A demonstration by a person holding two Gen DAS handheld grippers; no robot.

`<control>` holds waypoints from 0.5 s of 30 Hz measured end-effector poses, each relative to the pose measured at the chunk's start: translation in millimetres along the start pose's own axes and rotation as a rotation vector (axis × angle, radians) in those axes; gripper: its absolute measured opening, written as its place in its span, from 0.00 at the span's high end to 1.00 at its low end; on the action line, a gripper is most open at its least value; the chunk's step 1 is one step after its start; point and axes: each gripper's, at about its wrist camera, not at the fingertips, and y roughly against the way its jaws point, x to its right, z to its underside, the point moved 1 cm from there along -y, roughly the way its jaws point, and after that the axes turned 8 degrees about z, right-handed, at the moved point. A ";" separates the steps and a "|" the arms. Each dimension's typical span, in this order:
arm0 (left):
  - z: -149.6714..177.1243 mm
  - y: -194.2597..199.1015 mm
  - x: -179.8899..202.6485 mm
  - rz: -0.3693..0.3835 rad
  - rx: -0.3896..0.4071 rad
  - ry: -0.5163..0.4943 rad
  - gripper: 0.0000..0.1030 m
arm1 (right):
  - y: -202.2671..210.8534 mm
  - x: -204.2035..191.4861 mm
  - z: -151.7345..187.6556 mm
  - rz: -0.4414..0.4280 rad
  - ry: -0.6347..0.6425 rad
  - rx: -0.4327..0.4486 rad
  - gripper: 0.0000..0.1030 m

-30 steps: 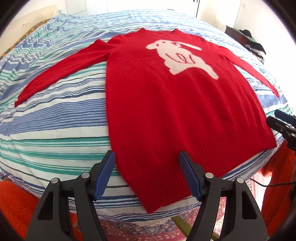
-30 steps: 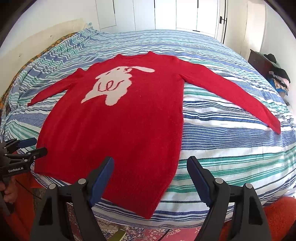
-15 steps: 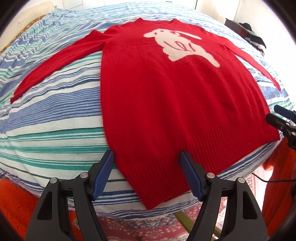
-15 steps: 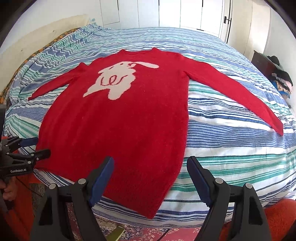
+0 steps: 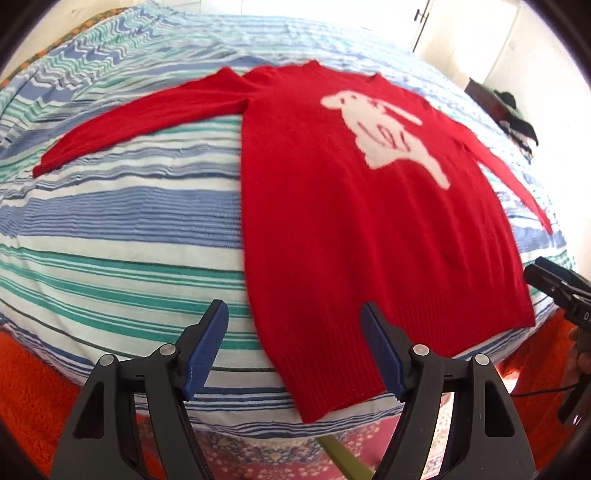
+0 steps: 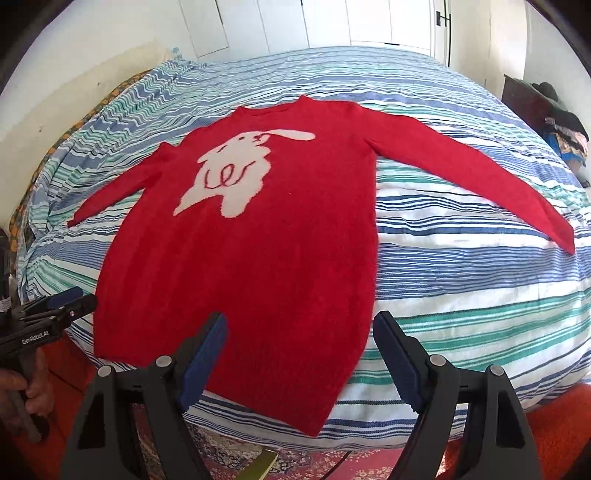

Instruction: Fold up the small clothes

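Observation:
A red sweater point(image 5: 351, 229) point(image 6: 258, 251) with a white animal on its chest lies flat and face up on the striped bed, both sleeves spread out to the sides. My left gripper point(image 5: 295, 325) hovers open above the hem's left corner, nothing between its blue pads. My right gripper point(image 6: 299, 332) stands open above the hem's right part, also empty. Each gripper shows at the edge of the other's view: the right gripper point(image 5: 554, 284) and the left gripper point(image 6: 55, 306), held by a hand point(image 6: 33, 391).
The bed point(image 6: 461, 280) has a blue, green and white striped cover. An orange rug point(image 5: 33, 380) and a patterned carpet point(image 6: 354, 465) lie below its near edge. Dark furniture with piled clothes point(image 6: 554, 110) stands at the right; white cupboard doors point(image 6: 332, 22) are behind.
The left wrist view has swung, so the sweater now sits further right and the left sleeve shows more fully. Both grippers stay open and empty over the hem.

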 end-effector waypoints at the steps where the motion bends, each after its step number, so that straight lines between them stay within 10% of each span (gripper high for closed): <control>1: 2.5 -10.7 2.2 -0.006 -0.048 -0.013 0.27 | -6.8 -2.7 1.7 0.000 0.015 -0.017 0.22; 8: -9.4 1.2 4.6 0.044 -0.064 -0.018 0.27 | -29.4 5.1 15.8 -0.036 0.011 -0.192 0.22; 15: -167.5 -16.1 -37.9 -0.087 0.147 0.004 0.27 | -26.8 31.3 -110.1 -0.041 -0.004 -0.006 0.22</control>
